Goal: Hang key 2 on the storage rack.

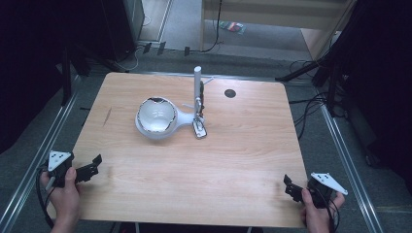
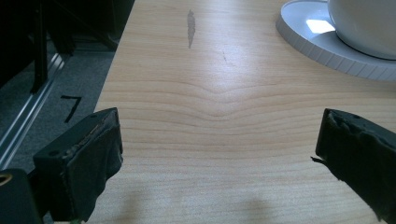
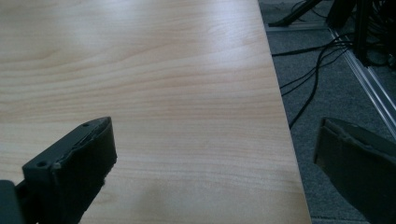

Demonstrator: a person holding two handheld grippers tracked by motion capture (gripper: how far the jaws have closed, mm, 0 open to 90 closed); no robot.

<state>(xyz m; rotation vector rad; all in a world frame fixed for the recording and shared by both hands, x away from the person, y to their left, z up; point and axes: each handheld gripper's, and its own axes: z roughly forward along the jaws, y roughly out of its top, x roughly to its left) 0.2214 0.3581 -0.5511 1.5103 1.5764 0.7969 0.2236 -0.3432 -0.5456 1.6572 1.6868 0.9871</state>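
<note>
Left gripper (image 1: 90, 167): held at near-left table corner, jaws wide apart, nothing between them; aimed up the board toward the dish, probably a ready stance ahead of a reach.
Right gripper (image 1: 291, 187): held at near-right corner, jaws likewise spread and empty; in right gripper view, one jaw over wood, the other past the table edge above grey floor (image 3: 336, 84).
Hands: left hand (image 1: 65, 194) and right hand (image 1: 318, 213) both low at the near edge, well apart from every object.
Table (image 1: 233, 160): pale wood; near half bare, presumably kept free as working room.
Bowl (image 1: 156, 115): white, round, upright on the saucer, mid-table left of centre; inside glossy, seemingly no contents, though glare hides detail.
Saucer (image 1: 145, 131): white, ribbed rim, under the bowl; a white neck runs from it to the stand. In left gripper view, saucer (image 2: 317, 46) ahead and right of the jaws.
Stand (image 1: 197, 90): white upright post just right of the bowl, small metal-framed base (image 1: 199, 128) at its foot; purpose not discernible.
Dark disc (image 1: 230, 93): flush in far tabletop, probably a cable port.
</note>
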